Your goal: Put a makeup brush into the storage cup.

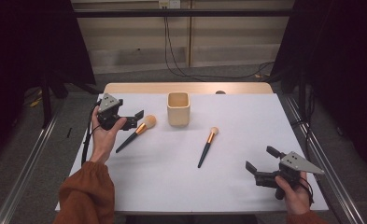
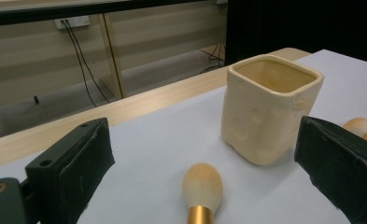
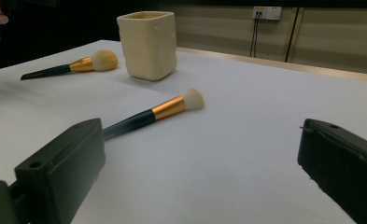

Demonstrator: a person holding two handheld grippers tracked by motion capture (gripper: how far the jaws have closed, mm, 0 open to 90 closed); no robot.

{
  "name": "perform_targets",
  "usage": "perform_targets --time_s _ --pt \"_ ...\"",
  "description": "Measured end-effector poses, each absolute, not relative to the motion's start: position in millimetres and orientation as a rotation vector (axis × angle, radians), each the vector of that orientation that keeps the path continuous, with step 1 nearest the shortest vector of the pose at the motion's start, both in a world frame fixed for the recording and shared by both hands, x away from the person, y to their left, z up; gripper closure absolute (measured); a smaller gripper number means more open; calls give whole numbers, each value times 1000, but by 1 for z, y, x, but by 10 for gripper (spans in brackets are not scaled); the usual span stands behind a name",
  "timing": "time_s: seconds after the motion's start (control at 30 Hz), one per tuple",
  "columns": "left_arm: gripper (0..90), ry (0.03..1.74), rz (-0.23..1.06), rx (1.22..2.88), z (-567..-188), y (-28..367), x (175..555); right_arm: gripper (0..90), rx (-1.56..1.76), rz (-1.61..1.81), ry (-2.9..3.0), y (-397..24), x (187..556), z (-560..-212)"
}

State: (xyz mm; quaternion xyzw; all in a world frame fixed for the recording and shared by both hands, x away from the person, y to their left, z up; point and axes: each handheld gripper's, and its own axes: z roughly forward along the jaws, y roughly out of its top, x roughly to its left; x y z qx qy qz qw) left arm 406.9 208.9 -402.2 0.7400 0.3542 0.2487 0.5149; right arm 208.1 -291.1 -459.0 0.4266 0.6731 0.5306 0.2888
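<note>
Nearest, the right claw (image 1: 263, 160) hovers spread and empty; the left claw (image 1: 137, 117), also apart, straddles the large gold-ferruled makeup brush (image 1: 136, 133) beside the cream square cup (image 1: 178, 108). Closing on it seems next.

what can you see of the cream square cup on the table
The cream square cup looks ceramic, glazed, with rounded corners, a thick rim and shallow dimples in its walls. It stands upright and looks empty, at the middle rear of the white table. Nothing touches it: the fluffy-headed makeup brush lies just to its left, the smaller flat-headed brush nearer the person, to its right.
</note>
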Motion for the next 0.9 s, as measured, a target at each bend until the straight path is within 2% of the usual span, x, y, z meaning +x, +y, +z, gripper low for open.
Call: perform_targets --time_s 0.17,0.3,0.43,0.53,0.67,0.9 --pt "40 882 582 1803 -402 209 412 6 1140 1418 1800 -291 208 -459" --pt "57 872 591 1914 -400 204 413 6 1143 1416 1801 -291 208 -459" --pt "44 888 569 1954 -399 201 416 7 1140 1416 1807 -291 208 -460" --pt "37 886 604 2024 -400 200 419 6 1138 1415 1808 -290 208 -460" --pt "35 885 492 2143 -401 200 426 6 1142 1416 1815 -290 209 -460" --pt "41 896 417 2263 -403 198 434 6 1144 1411 1824 -290 209 -461"
